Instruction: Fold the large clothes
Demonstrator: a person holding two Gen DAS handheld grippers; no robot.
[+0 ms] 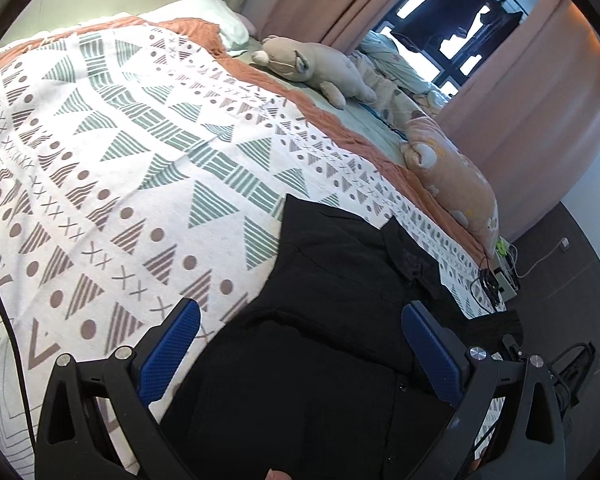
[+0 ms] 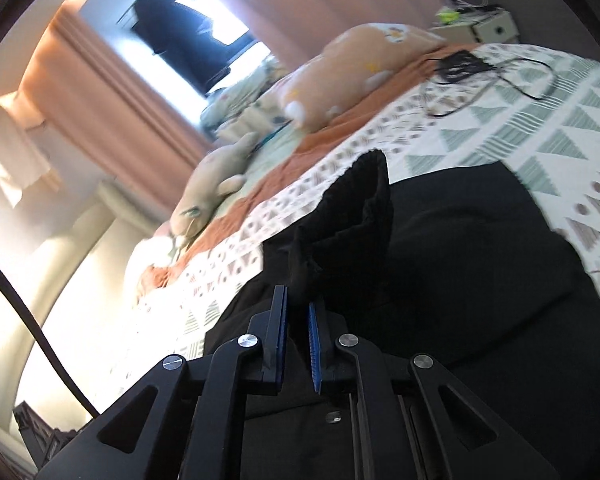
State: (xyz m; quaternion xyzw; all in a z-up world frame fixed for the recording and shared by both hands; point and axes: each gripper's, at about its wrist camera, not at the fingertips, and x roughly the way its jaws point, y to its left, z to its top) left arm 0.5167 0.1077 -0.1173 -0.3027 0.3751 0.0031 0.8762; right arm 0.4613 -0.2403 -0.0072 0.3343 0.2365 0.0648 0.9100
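Fabric of the large black garment [image 1: 332,320] lies spread on the triangle-patterned white bedspread [image 1: 120,152], flat for folding; my right gripper [image 2: 298,332], rolled sideways, pinches a raised black fold; my left gripper [image 1: 300,344] hovers over the cloth, tongs wide apart, gripping nothing.

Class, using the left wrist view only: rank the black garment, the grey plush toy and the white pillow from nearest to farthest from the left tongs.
1. Black garment: lies on the patterned bedspread, directly between the open left tongs.
2. Grey plush toy: farther up the bed, toward the right by the curtain.
3. White pillow: at the far head of the bed.
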